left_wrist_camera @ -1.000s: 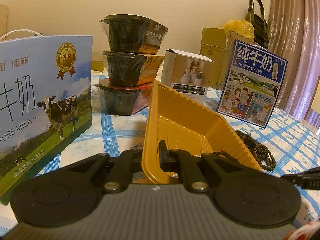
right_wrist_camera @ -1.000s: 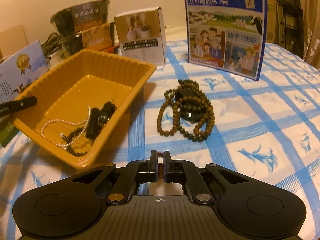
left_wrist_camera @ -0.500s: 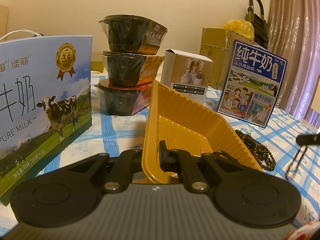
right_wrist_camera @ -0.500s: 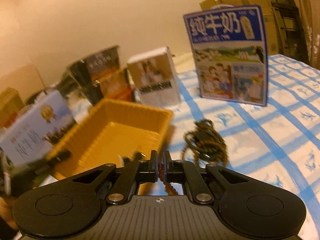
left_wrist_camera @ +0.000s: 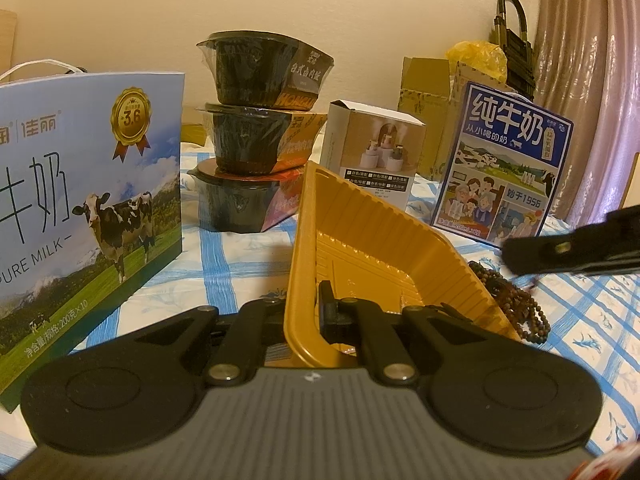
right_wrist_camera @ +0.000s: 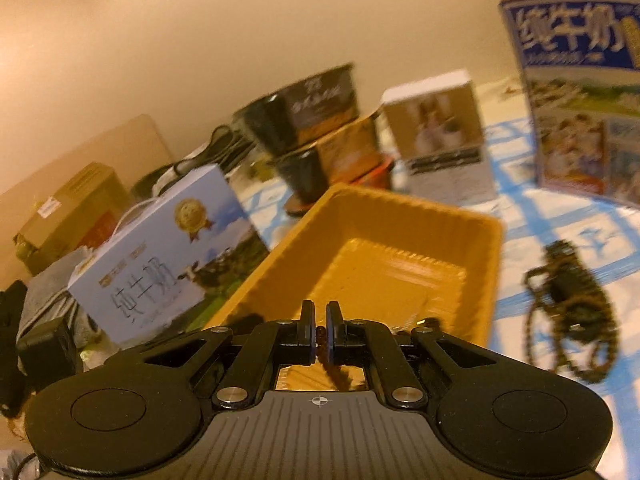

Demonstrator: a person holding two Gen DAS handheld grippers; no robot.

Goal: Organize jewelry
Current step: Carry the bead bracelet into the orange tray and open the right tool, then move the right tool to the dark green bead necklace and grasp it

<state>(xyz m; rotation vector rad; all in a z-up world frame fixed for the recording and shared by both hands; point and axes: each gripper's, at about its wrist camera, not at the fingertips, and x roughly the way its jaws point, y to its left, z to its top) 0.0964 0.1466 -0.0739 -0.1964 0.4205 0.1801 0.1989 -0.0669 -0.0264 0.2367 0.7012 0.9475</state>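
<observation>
The pale blue milk carton (left_wrist_camera: pixel 88 200) reads "PURE MILK", "200克×10" and, on its gold medal, "3.6". The dark blue milk box (left_wrist_camera: pixel 504 164) reads "纯牛奶", "从小喝的奶" and "始于1956". The top black bowl (left_wrist_camera: pixel 264 70) shows "HONGLI" on its orange band.

Your right wrist view motion-blurred, bead pile (right_wrist_camera: pixel 568 300) smeared at right, pinched bead strand (right_wrist_camera: pixel 334 368) hanging hidden below jaws, yellow tray's (left_wrist_camera: pixel 384 240) contents unseen.
</observation>
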